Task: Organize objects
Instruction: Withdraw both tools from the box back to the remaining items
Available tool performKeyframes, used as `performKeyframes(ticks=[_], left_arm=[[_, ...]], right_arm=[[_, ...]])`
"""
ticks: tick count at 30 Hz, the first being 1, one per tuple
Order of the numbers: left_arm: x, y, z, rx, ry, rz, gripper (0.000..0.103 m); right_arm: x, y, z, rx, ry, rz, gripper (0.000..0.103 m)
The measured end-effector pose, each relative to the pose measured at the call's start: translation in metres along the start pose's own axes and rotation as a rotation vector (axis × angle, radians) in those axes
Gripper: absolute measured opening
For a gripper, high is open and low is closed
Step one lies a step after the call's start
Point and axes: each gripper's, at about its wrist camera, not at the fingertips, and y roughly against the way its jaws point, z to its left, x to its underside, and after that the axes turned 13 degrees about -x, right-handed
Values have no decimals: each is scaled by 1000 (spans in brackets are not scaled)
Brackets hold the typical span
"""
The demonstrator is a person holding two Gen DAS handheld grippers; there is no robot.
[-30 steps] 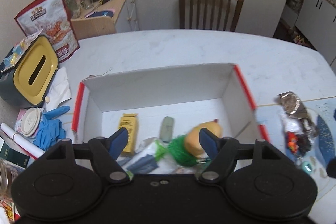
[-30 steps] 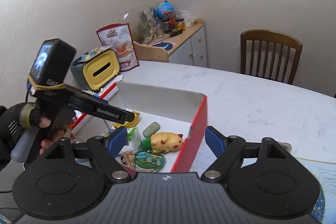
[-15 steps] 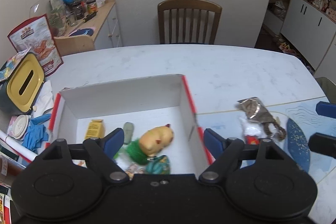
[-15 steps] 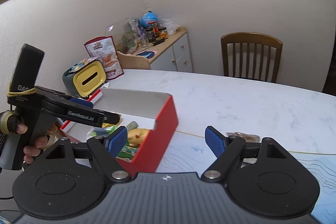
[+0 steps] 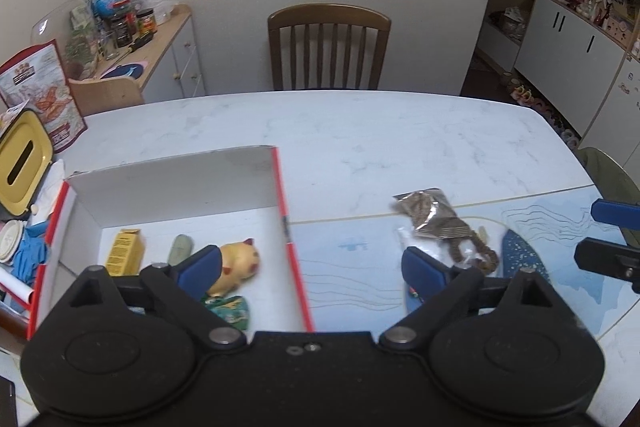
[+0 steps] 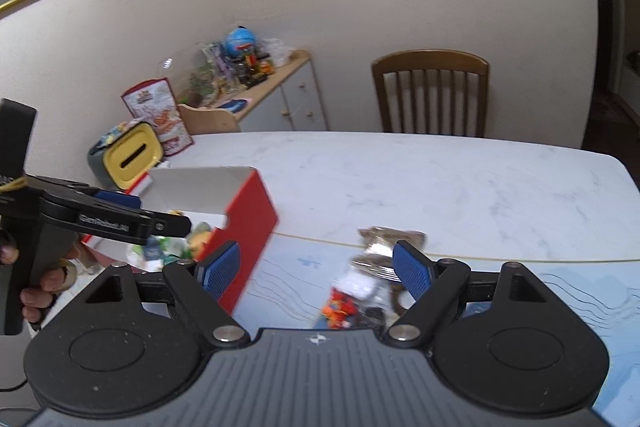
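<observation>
Red-edged white box [image 5: 280, 187] holds yellow toy [image 5: 236, 263] (small carton [image 5: 124, 253] beside); left claw [image 5: 310, 267], right claw [image 6: 316, 267] both spread, empty.

We see soft, even indoor light with only faint shadows; the pale surface [image 5: 400, 131] shows no harsh glare. Both fisheye views bend straight lines strongly toward the edges, and the corners go black. The left view is fairly sharp. In the right view the red box [image 6: 248, 219] and the packets [image 6: 372, 267] are smeared by motion blur.

Embossed lettering on left tool [image 6: 132, 223] arm, too blurred to read
</observation>
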Motion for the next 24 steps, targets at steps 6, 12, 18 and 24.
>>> performKeyframes(ticks=[6, 12, 18, 24], left_arm=[[3, -2, -27, 8, -20, -17, 102], [4, -11, -54, 19, -25, -12, 102], [-1, -26, -78, 30, -39, -2, 102], [-12, -47, -98, 55, -36, 24, 102]], right_arm=[[15, 7, -21, 32, 10, 26, 86], [28, 5, -42, 47, 5, 56, 86], [41, -5, -55, 38, -3, 90, 86], [51, -23, -65, 20, -19, 127, 86]])
